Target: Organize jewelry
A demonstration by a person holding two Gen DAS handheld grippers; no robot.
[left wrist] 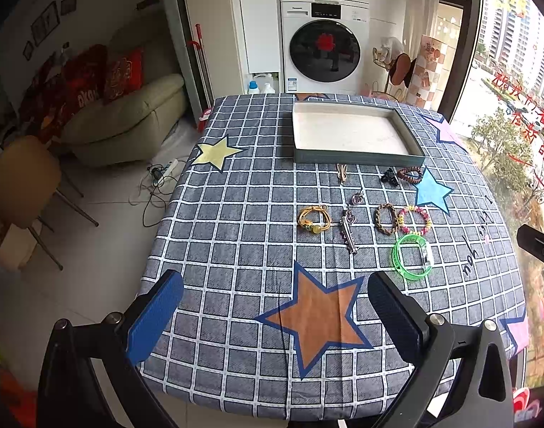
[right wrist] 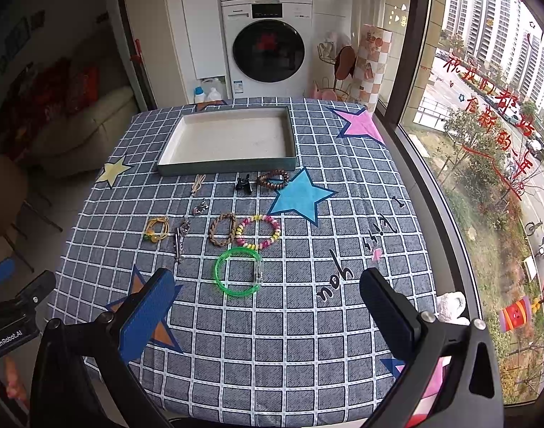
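Still waiting to begin: hovering with left gripper and right gripper spread wide and holding nothing, tray sitting bare, green bangle and other jewelry lying loose on tablecloth.

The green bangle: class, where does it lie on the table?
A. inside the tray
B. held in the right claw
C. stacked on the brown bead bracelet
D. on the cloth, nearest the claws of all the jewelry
D: the green bangle lies flat on the checked cloth, nearer the camera than the other pieces, while the tray holds nothing and the right claw is open.
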